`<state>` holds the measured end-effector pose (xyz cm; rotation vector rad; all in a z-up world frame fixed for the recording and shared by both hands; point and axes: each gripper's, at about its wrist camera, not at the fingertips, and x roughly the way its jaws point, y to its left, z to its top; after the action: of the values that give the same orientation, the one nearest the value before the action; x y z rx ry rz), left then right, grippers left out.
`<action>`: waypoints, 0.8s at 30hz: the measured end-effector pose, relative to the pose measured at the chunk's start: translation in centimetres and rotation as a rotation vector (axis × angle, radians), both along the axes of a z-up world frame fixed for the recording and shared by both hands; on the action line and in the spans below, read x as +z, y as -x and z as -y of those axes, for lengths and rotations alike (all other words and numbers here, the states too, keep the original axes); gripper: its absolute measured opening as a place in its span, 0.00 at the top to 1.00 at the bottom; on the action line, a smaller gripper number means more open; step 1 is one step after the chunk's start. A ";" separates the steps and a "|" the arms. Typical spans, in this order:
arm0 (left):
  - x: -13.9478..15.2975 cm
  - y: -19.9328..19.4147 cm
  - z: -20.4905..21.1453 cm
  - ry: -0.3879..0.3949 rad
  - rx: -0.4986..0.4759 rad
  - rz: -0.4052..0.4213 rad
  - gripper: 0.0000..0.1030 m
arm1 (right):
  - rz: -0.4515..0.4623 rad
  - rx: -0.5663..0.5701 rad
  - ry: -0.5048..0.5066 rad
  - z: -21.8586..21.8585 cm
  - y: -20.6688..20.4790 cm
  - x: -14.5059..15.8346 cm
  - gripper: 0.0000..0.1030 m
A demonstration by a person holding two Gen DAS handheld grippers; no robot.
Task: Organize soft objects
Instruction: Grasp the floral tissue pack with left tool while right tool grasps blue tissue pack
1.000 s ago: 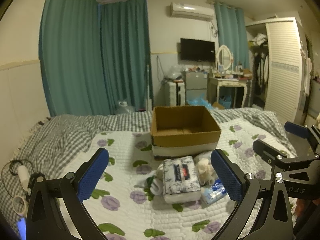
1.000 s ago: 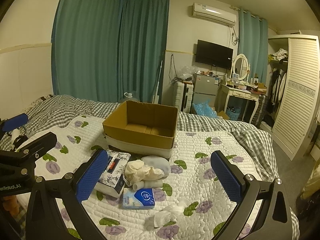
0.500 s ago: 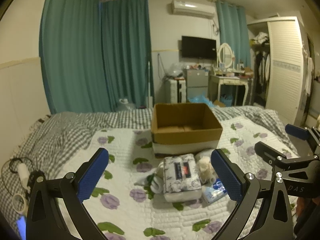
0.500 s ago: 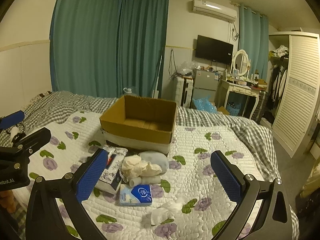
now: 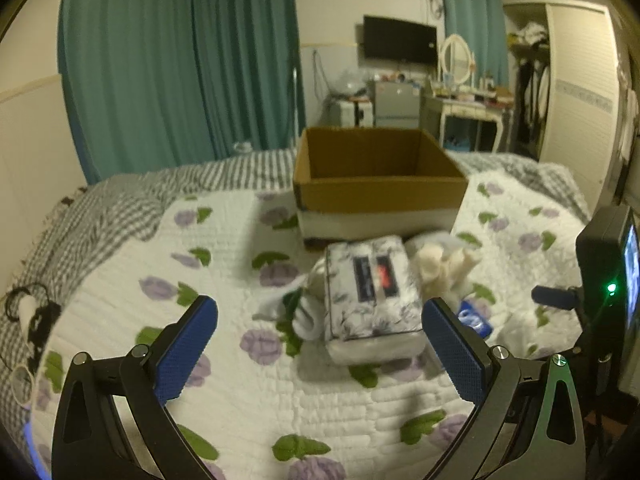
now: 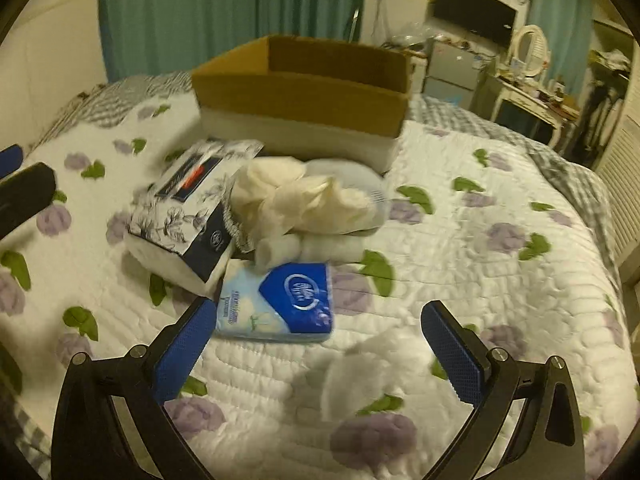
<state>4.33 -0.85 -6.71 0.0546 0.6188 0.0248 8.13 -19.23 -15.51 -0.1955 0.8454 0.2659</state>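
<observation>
Both claws, left claw (image 5: 320, 338) and right claw (image 6: 318, 336), spread apart; cardboard box (image 5: 380, 196) interior hidden.

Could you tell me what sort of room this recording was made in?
Most likely a lived-in bedroom: a bed with a flowered quilt, a wardrobe with hanging clothes, and a dressing table with an oval mirror.

Both views were dim and yellow-tinted under indoor ceiling light. Fisheye bending curved the edges, with black vignette in the corners. Motion blur softened the centre of each frame; soft shadows fell lower centre.
</observation>
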 end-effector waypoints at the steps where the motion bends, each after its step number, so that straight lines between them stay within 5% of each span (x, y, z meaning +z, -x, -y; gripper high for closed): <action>1: -0.4 -0.3 0.0 -0.001 0.003 -0.011 0.00 | -0.011 0.014 -0.008 -0.3 -0.3 -0.3 0.00; 7: -2.7 -2.1 -0.3 -0.002 0.006 -0.081 0.00 | -0.114 0.074 -0.066 -1.0 -2.5 -2.8 0.02; 11: -3.0 -2.5 0.0 -0.001 -0.015 -0.088 0.00 | -0.192 0.099 -0.071 -1.4 -3.4 -4.1 0.24; 24: -3.7 -5.1 1.7 0.015 -0.099 -0.172 0.00 | -0.007 -0.066 -0.088 3.6 -2.4 1.8 0.29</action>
<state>9.40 -2.59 -10.38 0.0730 0.7877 -0.0807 10.54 -22.86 -13.67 -0.0848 0.8433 0.2417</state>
